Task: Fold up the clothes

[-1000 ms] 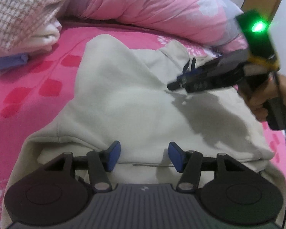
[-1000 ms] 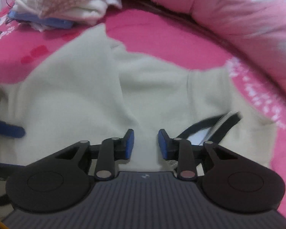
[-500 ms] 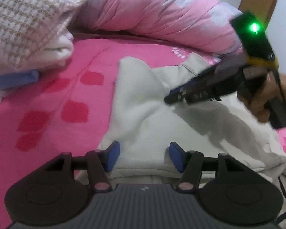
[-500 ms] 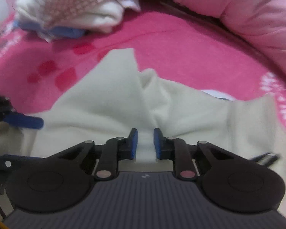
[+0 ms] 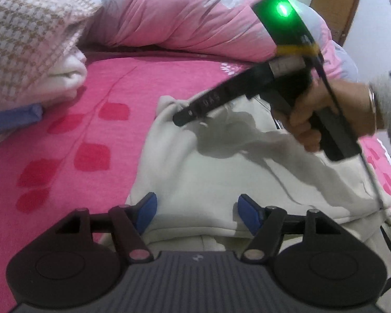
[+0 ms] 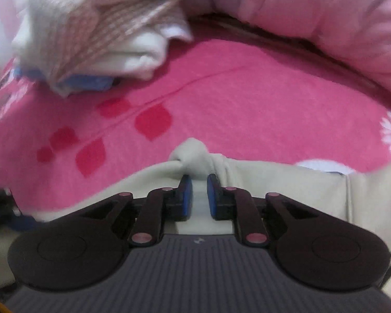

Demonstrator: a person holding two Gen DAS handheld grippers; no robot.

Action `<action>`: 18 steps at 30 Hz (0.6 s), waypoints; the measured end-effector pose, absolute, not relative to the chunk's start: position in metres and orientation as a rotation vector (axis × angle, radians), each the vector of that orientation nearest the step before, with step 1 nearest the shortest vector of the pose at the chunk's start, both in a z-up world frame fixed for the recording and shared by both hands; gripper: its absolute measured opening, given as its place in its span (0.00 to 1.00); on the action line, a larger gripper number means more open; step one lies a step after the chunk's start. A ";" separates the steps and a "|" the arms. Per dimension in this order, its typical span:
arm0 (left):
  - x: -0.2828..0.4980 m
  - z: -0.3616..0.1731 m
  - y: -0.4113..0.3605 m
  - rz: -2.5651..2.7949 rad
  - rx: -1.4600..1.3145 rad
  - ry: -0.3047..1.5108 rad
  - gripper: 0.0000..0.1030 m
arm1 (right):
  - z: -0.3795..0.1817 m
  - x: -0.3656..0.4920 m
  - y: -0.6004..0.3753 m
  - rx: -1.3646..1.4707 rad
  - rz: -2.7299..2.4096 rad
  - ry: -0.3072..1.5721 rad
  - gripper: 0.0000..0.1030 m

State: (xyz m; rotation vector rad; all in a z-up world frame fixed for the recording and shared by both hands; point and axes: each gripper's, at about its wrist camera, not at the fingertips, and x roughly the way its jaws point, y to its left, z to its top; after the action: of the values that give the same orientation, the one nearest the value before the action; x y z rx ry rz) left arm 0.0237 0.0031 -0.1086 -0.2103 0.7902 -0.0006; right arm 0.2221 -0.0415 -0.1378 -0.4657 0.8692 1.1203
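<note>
Pink bed sheet, pink quilt at back, folded pile far left.
Cream garment on sheet: right gripper pinches its bunched corner; left gripper spread wide over hem, not gripping.

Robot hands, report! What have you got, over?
Right gripper shut on cream garment corner. Left gripper open above it. Nothing in the way, over.

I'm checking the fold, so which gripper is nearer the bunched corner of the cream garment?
Right. The right gripper is pinching the bunched corner itself; the left gripper sits open over the cream garment's near edge.
</note>
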 end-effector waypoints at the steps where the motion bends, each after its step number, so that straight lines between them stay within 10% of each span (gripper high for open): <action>1: 0.023 -0.109 0.003 -0.005 -0.205 0.789 0.68 | -0.136 0.219 -0.039 -0.490 1.116 0.868 0.10; 18: 0.019 -0.107 -0.002 -0.004 -0.191 0.787 0.69 | -0.115 0.253 0.042 -0.533 0.966 1.101 0.33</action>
State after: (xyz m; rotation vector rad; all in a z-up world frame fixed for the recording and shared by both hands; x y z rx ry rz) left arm 0.0192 -0.0024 -0.1075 -0.1911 0.7870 -0.0043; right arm 0.2531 0.0423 -0.1153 -0.5332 1.1010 0.9664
